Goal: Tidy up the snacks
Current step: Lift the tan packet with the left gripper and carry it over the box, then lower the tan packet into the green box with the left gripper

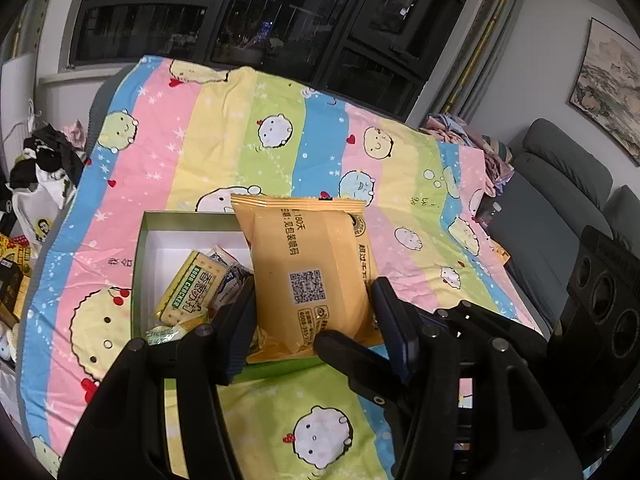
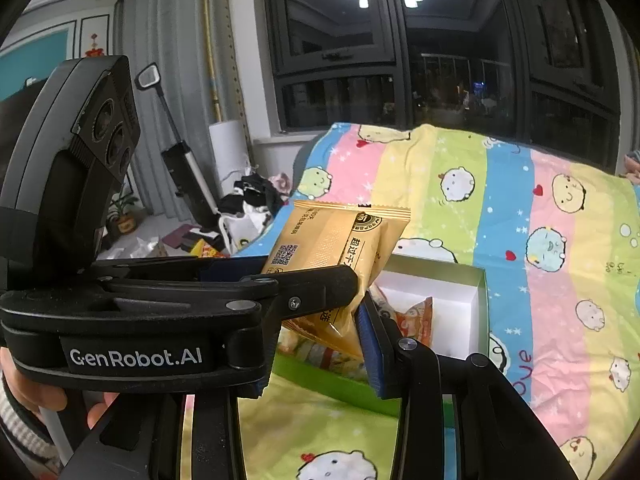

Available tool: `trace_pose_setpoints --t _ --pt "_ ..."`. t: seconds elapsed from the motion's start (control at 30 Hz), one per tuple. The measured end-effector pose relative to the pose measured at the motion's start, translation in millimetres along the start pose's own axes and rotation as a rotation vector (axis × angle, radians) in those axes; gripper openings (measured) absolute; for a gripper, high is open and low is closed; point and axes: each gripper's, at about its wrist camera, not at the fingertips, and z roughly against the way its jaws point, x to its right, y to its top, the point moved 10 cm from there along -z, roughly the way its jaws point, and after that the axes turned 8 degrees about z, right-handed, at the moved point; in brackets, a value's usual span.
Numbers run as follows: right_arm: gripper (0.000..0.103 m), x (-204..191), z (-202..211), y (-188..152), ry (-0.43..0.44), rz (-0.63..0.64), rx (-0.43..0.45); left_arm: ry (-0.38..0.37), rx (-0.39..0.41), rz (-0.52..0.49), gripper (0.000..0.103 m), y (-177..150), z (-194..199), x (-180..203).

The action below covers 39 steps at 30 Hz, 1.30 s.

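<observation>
An orange-yellow snack packet (image 1: 308, 272) is held between the fingers of my left gripper (image 1: 316, 316), above an open green box with a white inside (image 1: 168, 240). The box holds a green-and-cream soda cracker pack (image 1: 190, 288) and other small packets. In the right wrist view the same packet (image 2: 332, 248) is clamped in the left gripper (image 2: 312, 292), which crosses in front of the box (image 2: 476, 304). An orange snack bag (image 2: 416, 316) lies in the box. My right gripper (image 2: 316, 360) has its jaws apart and holds nothing; one blue pad (image 2: 372, 352) shows.
The box sits on a bed with a striped cartoon quilt (image 1: 248, 140). Loose snack packs lie at the left edge (image 1: 12, 272). Grey cushions (image 1: 560, 176) are at the right. Clothes and bags (image 2: 248, 196) are piled on the floor by the window.
</observation>
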Motion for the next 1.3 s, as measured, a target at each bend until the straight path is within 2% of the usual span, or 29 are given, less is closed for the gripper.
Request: trace_pose_setpoints --t 0.7,1.3 --pt "0.039 23.1 -72.6 -30.2 0.060 -0.069 -0.131 0.042 -0.112 0.094 0.056 -9.6 -65.9 -48.0" --pt "0.039 23.1 -100.6 -42.9 0.077 -0.082 -0.191 0.062 -0.158 0.146 0.056 -14.6 -86.7 -72.8"
